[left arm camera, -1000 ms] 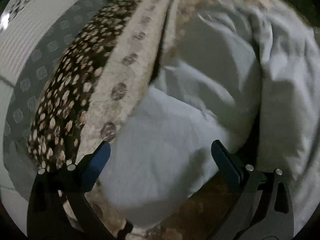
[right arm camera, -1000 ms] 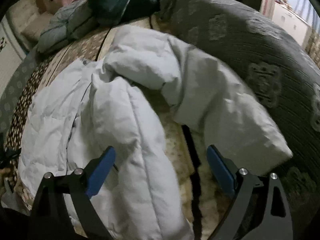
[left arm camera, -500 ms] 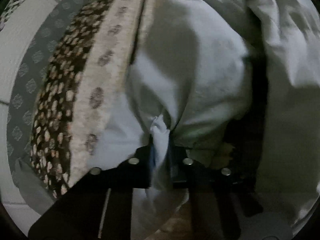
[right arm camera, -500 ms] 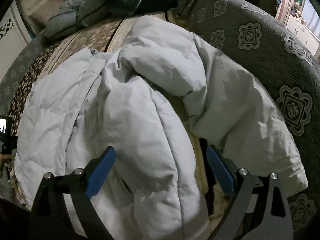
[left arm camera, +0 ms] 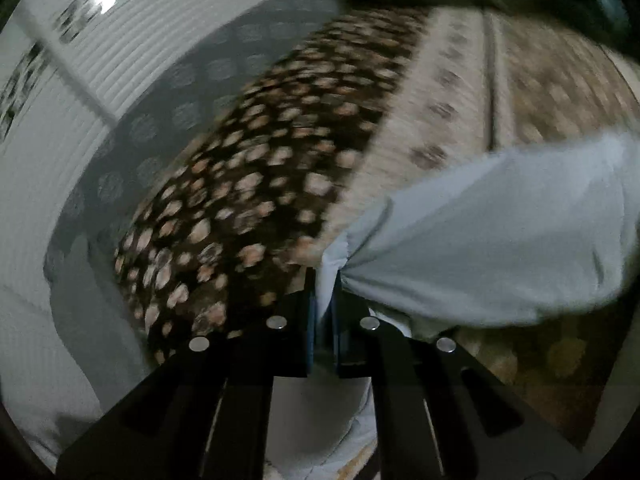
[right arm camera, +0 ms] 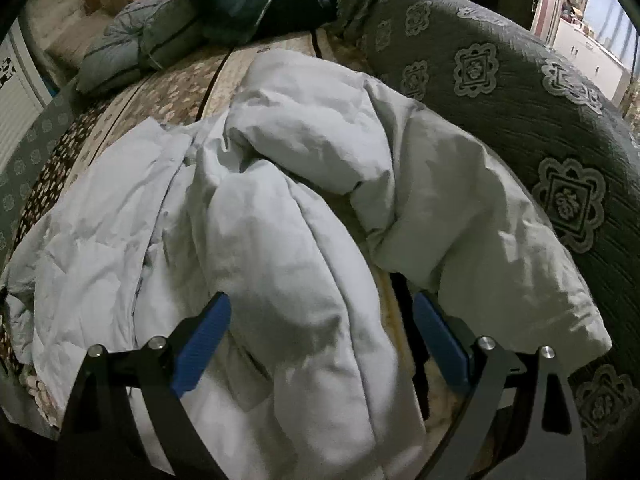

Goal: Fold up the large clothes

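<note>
A pale blue-white padded jacket [right arm camera: 280, 216] lies crumpled across a patterned bed cover [right arm camera: 172, 92]. My left gripper [left arm camera: 326, 280] is shut on a pinch of the jacket's fabric [left arm camera: 492, 240], which stretches away to the right, lifted off the spotted brown cover [left arm camera: 240, 200]. My right gripper [right arm camera: 320, 336] stands open over the middle of the jacket. Its blue pads [right arm camera: 202, 344] straddle a thick fold without pressing on it. One sleeve [right arm camera: 460, 220] trails down to the right.
A grey patterned sofa back or cushion [right arm camera: 540, 120] curves along the right side. Dark folded quilted clothes [right arm camera: 240, 4] are piled at the far end of the bed. A white ribbed panel [left arm camera: 60, 128] stands beyond the left edge.
My left gripper closed on the jacket's edge and pulled it up and away, so the spotted cover now fills its view. The right gripper has stayed open over the jacket, slightly nearer.
</note>
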Demonstrator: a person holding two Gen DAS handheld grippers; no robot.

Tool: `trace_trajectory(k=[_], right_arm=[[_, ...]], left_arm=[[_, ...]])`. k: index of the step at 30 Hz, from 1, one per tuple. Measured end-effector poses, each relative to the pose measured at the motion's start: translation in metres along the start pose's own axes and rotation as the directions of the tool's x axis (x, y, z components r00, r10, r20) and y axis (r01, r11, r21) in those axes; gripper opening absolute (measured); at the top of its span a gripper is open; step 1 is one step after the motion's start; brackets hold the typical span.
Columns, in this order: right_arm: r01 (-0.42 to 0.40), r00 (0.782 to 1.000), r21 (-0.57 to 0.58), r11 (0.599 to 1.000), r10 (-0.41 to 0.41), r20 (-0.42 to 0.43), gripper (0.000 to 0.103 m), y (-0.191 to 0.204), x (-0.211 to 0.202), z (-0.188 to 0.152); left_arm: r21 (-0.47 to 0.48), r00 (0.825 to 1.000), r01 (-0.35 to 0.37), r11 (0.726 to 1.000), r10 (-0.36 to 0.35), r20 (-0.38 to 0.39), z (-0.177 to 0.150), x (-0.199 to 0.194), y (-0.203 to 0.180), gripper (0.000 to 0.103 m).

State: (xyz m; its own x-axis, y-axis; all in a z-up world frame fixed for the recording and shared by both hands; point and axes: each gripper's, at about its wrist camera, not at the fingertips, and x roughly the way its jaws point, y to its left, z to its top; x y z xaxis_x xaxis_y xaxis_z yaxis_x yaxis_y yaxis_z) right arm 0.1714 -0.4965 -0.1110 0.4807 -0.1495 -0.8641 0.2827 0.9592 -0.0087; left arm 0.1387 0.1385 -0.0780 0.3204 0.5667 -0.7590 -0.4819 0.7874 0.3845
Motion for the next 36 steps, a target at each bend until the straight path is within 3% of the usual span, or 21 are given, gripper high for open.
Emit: trace_trajectory(k=[3,7,10,12,14,15,16,18,21,26,30,32,36], right_arm=[[0.007,1.0,0.021,1.0,-0.007,0.008,0.092,-0.007,-0.004,0.0],[0.006,1.0,0.037,0.999,-0.007,0.023,0.092,-0.011,-0.006,0.001],[0.013,1.0,0.03,0.999,-0.014,0.02,0.092,-0.014,-0.005,0.0],[0.019,1.0,0.048,0.999,-0.02,0.018,0.092,-0.023,-0.004,0.0],[0.025,1.0,0.085,0.996,-0.026,0.014,0.092,-0.034,-0.003,-0.001],[0.027,1.0,0.115,0.993,-0.029,0.012,0.092,-0.045,-0.002,-0.002],[0.031,0.999,0.146,0.989,-0.033,0.01,0.092,-0.055,-0.002,-0.003],[0.037,0.999,0.225,0.974,-0.038,0.0,0.092,-0.08,0.001,-0.008],[0.029,1.0,0.349,0.937,-0.027,-0.011,0.092,-0.111,0.006,-0.016],[0.004,1.0,0.465,0.885,-0.011,0.013,0.092,-0.132,0.006,-0.022],[0.083,0.985,0.44,0.894,-0.14,0.101,0.092,-0.124,-0.029,-0.013],[0.154,0.966,0.404,0.902,-0.223,0.131,0.092,-0.12,-0.045,-0.011],[0.295,0.939,0.393,0.871,-0.341,0.052,0.092,-0.136,-0.039,-0.013]], left_arm=[[-0.111,0.999,-0.042,0.993,0.043,0.009,-0.024,0.006,0.04,0.006],[-0.187,0.993,-0.117,0.975,0.119,0.003,-0.034,0.008,0.088,0.008],[-0.304,0.997,-0.041,0.952,0.021,-0.068,-0.048,0.026,0.121,0.012],[-0.34,0.996,0.013,0.941,-0.04,-0.074,-0.052,0.04,0.11,0.016],[-0.319,0.998,0.013,0.948,-0.034,-0.059,-0.054,0.038,0.1,0.02],[-0.306,0.999,0.0,0.952,-0.013,-0.041,-0.052,0.033,0.095,0.03],[-0.304,1.0,-0.005,0.953,0.004,-0.004,-0.05,0.025,0.093,0.054],[-0.323,0.996,-0.013,0.946,0.04,0.075,-0.046,0.008,0.088,0.089],[-0.344,0.988,0.034,0.938,0.02,0.152,-0.043,-0.017,0.08,0.098],[-0.285,0.984,0.148,0.947,-0.113,0.135,-0.036,-0.027,0.043,0.099],[-0.189,0.983,0.153,0.97,-0.131,0.126,-0.031,-0.033,0.011,0.099],[-0.157,0.982,0.152,0.976,-0.131,0.135,-0.028,-0.036,-0.003,0.099],[-0.149,0.98,0.165,0.975,-0.146,0.135,-0.025,-0.034,-0.017,0.1]])
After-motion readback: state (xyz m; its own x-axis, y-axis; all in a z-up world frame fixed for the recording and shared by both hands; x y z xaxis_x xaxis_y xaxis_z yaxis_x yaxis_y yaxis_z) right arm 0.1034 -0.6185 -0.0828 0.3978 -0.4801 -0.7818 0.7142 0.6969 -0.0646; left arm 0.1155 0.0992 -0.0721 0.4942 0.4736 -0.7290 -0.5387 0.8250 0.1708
